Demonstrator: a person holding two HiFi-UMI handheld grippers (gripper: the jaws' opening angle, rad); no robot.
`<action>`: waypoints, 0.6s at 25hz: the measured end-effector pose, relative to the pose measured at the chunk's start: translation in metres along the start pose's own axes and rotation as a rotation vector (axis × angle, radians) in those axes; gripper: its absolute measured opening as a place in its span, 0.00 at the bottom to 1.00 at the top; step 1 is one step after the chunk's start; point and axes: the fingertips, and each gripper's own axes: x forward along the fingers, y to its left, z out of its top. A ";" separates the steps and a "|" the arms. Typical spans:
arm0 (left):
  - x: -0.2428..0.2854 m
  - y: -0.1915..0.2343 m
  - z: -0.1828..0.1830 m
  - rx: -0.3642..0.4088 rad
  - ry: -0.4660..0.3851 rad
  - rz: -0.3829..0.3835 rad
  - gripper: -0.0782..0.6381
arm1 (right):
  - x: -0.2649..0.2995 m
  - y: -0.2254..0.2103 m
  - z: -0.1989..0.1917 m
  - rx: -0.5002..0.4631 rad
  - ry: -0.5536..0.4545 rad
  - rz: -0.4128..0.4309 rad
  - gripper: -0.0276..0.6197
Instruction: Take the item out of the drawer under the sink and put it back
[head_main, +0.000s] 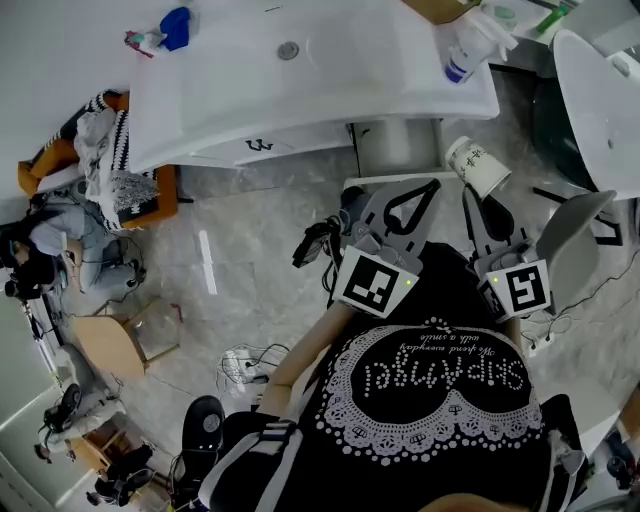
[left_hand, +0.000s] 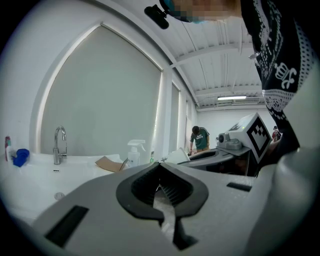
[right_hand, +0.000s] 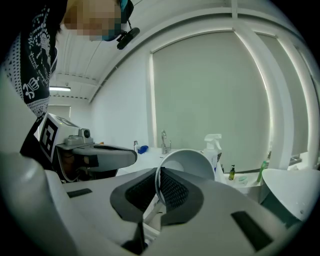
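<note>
Right tongs (head_main: 468, 192) pinching paper cup (head_main: 478, 166) rim, left tongs (head_main: 430, 188) pressed together empty, both near sink (head_main: 220, 90) front edge

Left claw (head_main: 431, 186) shut, empty; right claw (head_main: 469, 196) clamped on cup (head_main: 480, 166), both near level.

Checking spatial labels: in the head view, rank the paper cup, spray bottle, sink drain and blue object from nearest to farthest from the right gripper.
1. Paper cup, rim in the right gripper.
2. Spray bottle, right end of the counter.
3. Sink drain, mid-counter.
4. Blue object, far left end.
</note>
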 end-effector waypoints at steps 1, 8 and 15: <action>-0.001 0.000 0.000 -0.002 -0.002 -0.003 0.12 | 0.000 0.001 0.000 0.001 0.000 -0.001 0.08; 0.012 -0.004 0.002 -0.020 0.001 -0.024 0.12 | -0.006 -0.012 -0.001 0.010 0.008 -0.022 0.08; 0.005 -0.007 0.000 -0.004 -0.003 -0.045 0.12 | -0.005 -0.005 -0.001 -0.012 0.001 -0.028 0.08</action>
